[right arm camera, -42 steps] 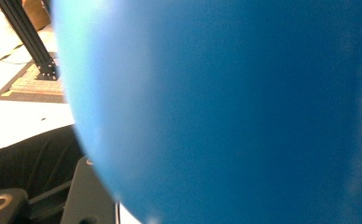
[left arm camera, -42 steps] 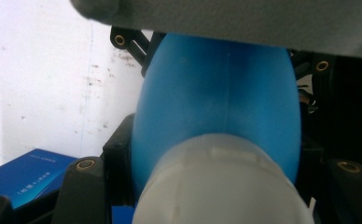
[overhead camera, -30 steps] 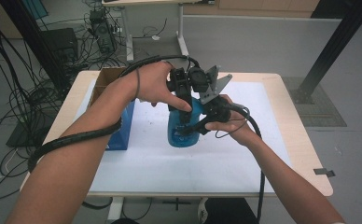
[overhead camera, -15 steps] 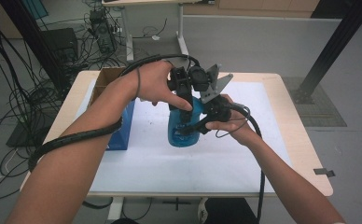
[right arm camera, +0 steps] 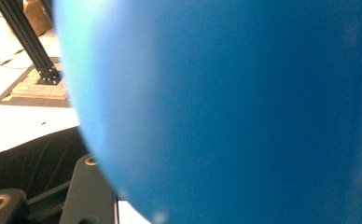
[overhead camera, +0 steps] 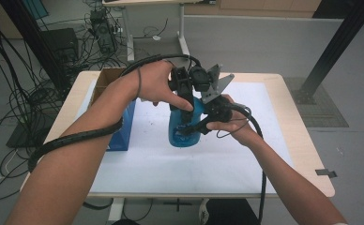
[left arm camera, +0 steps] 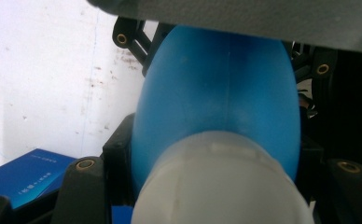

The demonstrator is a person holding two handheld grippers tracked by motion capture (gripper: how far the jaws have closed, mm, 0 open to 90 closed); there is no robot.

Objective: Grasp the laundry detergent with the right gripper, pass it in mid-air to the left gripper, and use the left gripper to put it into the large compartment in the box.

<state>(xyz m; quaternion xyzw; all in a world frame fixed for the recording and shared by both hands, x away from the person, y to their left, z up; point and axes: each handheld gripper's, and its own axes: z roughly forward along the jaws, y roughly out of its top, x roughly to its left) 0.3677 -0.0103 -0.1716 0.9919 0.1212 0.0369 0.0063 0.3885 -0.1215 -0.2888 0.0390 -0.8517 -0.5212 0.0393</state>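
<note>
Blue box: a flat dark-blue cardboard box [overhead camera: 122, 130] lies at the left of the white-covered worktop [overhead camera: 264, 154], just beside the bottle and clear of both hands.
Left gripper: the left gripper [overhead camera: 185, 96] comes down from above onto the top of the bottle; in the left gripper view its jaws are closed on the whitish cap end, as tight as they go here.
Bottle: the translucent blue plastic bottle with a whitish cap [overhead camera: 184, 129] stands about upright near the middle of the worktop, its base apparently on the white sheet, caught between the two grippers.
Right gripper: the right gripper [overhead camera: 202, 123] reaches in from the right at the bottle's side; its jaws are nearly closed, pressed on the blue body.
Step in hand: likely loosening or tightening the cap, one gripper on the cap and one bracing the body.
Doing it well: keep the right grip firm but not crushing, since thin plastic probably gives; turn the cap about the bottle's own axis without tipping it.
Risk: a slip on the smooth rounded body could let the bottle spin or topple towards the box.
</note>
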